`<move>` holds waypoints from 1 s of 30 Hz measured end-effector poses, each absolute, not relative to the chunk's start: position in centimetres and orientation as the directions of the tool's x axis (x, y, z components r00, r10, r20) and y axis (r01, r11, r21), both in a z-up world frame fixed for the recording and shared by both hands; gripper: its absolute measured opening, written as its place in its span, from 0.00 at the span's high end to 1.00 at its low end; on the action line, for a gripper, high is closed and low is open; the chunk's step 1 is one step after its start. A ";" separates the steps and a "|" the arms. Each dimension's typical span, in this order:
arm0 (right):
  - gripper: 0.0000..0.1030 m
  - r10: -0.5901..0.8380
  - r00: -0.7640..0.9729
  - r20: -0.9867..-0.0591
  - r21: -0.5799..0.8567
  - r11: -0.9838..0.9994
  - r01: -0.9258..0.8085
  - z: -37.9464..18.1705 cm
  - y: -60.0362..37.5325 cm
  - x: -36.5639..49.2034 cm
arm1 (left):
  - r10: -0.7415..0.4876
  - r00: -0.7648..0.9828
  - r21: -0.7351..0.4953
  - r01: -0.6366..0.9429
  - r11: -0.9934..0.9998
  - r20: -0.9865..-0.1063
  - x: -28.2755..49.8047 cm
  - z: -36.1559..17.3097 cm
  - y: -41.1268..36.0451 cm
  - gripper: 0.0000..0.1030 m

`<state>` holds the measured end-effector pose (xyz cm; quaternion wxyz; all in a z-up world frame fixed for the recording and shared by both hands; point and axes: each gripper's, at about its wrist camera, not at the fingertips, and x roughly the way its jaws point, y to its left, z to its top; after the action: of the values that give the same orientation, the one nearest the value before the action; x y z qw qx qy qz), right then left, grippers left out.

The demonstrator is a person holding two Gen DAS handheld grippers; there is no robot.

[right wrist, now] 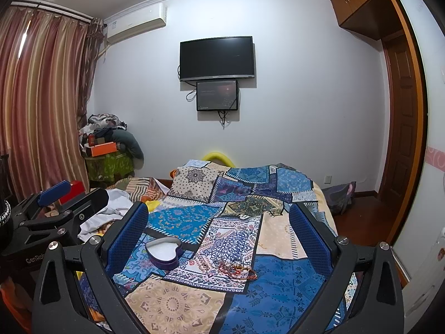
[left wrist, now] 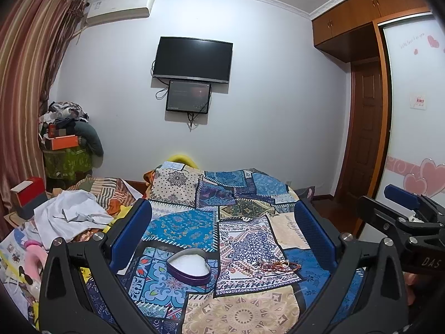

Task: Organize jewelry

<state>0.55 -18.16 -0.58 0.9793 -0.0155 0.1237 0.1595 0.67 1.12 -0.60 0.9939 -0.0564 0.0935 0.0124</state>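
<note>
Both grippers hang above the bed with jaws spread wide and nothing held: left gripper (left wrist: 222, 236), right gripper (right wrist: 219, 236). Landmark is the heart-shaped box (left wrist: 189, 268), lid off, white lining up, resting on the patchwork quilt (left wrist: 242, 314). Jewelry (left wrist: 274, 266) is a loose tangle of reddish beaded strands with a small silvery piece, lying just right of the box, apart from it. Main risk: strands look intertwined, so a pinch on one probably drags the rest or leaves a loop trailing over the box rim. Quilt is soft and busy-patterned, so the fingers could snag fabric along with the beads, or lose a dropped piece against the print. Box looks light; a nudge could tip it. Left of the box, crumpled white cloth (left wrist: 72, 217) is well apart. Wall TV (left wrist: 192, 59) far beyond, irrelevant.
</note>
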 end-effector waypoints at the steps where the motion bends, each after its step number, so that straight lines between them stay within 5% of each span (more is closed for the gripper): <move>1: 0.02 0.309 0.918 -0.248 0.009 0.948 -0.317 -0.6 -18.1 0.5 | 0.014 0.982 -0.111 -0.035 0.993 -0.187 0.7 -0.6 1.1 0.00; 30: 0.02 0.286 0.904 -0.319 0.014 0.955 -0.297 -2.6 -18.6 3.9 | 0.008 0.965 -0.138 -0.046 0.989 -0.261 4.9 -1.7 1.9 0.00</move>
<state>3.94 -18.62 -2.56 0.9754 -0.0173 0.1611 0.1492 4.93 1.88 -1.67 0.9887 -0.0715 0.1312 0.0136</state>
